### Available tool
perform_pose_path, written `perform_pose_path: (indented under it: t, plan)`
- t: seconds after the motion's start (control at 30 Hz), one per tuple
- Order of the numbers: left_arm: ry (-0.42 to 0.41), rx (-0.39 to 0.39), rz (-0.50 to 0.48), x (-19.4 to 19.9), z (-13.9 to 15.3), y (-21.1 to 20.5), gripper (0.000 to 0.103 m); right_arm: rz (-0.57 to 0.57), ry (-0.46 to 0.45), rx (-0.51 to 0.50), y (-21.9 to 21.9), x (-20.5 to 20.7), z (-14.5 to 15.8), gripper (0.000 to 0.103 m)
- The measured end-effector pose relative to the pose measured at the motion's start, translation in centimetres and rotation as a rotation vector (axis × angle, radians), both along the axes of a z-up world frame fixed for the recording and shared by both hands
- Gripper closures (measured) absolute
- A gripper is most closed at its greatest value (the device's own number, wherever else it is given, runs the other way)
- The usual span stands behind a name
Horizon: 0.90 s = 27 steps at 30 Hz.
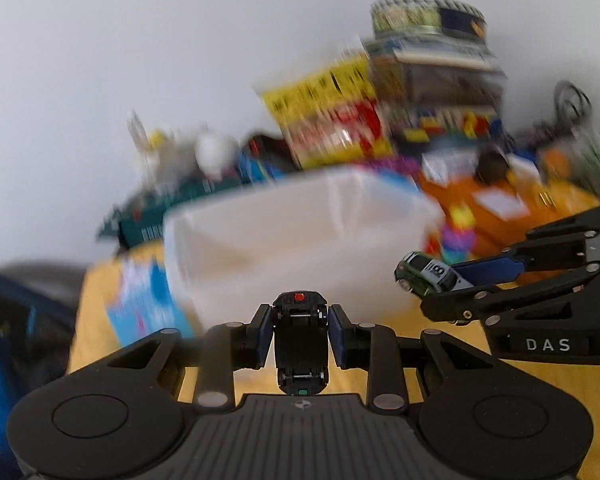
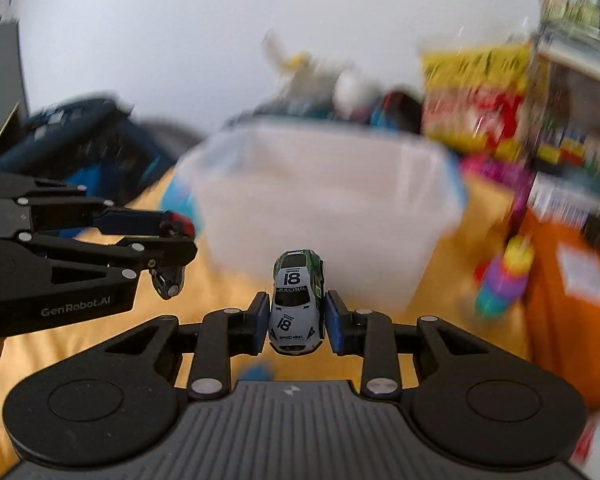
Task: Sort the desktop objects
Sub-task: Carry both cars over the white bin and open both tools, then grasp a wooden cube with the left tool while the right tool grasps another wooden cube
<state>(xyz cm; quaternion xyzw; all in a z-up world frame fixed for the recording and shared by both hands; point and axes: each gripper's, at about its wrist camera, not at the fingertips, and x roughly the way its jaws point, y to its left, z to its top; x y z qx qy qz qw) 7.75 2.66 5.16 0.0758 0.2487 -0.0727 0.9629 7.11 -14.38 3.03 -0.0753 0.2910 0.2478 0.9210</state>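
Observation:
My left gripper (image 1: pixel 299 334) is shut on a toy car (image 1: pixel 300 344) held upside down, its black underside facing the camera. My right gripper (image 2: pixel 297 320) is shut on a white and green toy race car (image 2: pixel 298 300) marked 18, roof up. Both are held above the yellow tabletop, just in front of a translucent white plastic bin (image 1: pixel 300 236), which also shows in the right wrist view (image 2: pixel 324 200). The right gripper with its car (image 1: pixel 428 274) shows at the right of the left wrist view. The left gripper (image 2: pixel 168 248) shows at the left of the right wrist view.
The background is blurred by motion. A yellow and red box (image 1: pixel 332 120) and stacked toy boxes (image 1: pixel 440 80) stand behind the bin. A stacking ring toy (image 2: pixel 504 276) and an orange box (image 2: pixel 572 280) sit to the right. A blue bag (image 2: pixel 80 136) lies at left.

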Motion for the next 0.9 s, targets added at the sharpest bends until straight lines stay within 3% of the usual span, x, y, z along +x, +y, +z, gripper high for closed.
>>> perform_pose_path:
  t: [0.2,0.33,0.43,0.6,0.67,0.8,0.9]
  plan:
    - [-0.061,-0.014,0.092,7.6,2.3,0.7,0.070,-0.089,-0.082,0.080,0.8,6.7,3.4,0.070]
    - [0.037,-0.038,0.128,11.0,1.8,1.1,0.067,-0.139,-0.075,0.059,1.3,10.2,2.9,0.062]
    - [0.016,-0.092,0.128,9.0,1.8,1.6,0.052,-0.151,-0.049,0.083,0.2,9.7,2.4,0.062]
    - [-0.001,-0.124,0.037,3.3,0.6,0.9,0.047,-0.124,-0.054,0.069,-2.2,6.5,1.5,0.060]
    - [0.040,-0.097,-0.010,1.3,-1.3,-0.2,0.044,-0.119,-0.017,0.066,-3.3,4.8,0.5,0.060]
    - [0.205,-0.002,-0.095,-0.4,-7.0,-3.1,0.046,-0.074,0.055,0.032,-4.8,0.8,-2.2,0.061]
    - [0.298,-0.016,-0.096,-0.2,-9.9,-3.8,0.050,-0.050,0.102,-0.033,-5.4,-2.4,-4.0,0.063]
